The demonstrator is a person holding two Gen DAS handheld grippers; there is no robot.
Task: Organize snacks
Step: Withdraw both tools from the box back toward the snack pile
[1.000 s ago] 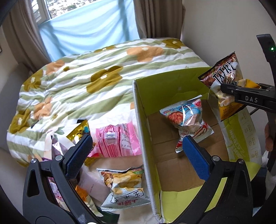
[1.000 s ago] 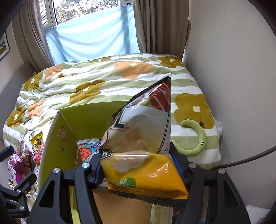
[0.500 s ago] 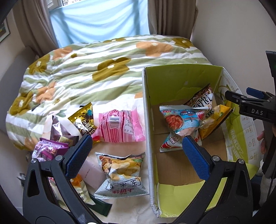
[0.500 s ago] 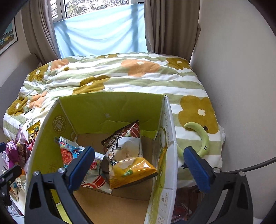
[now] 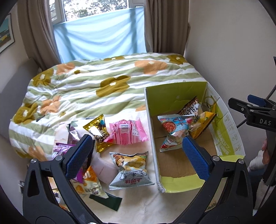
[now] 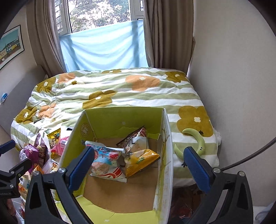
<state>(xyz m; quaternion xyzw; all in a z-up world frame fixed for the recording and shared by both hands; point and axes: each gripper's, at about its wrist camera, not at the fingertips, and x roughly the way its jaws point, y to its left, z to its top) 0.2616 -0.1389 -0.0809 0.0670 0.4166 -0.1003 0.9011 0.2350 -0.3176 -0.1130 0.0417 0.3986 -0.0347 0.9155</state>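
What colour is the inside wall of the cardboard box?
The box is yellow-green on its inner walls, with a plain brown cardboard floor. The right wrist view shows it best.

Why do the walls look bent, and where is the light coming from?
Left wrist view: a fisheye lens bows the curtains and leaves black corners; daylight comes through the window, with glare on the gold snack packet. Right wrist view: the same bending; the cardboard box is sharp and evenly lit.

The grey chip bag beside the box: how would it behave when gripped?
The grey chip bag looks puffed with air, so probably light and squashy. Its glossy, crinkled film may slip; the chips inside are likely fragile.
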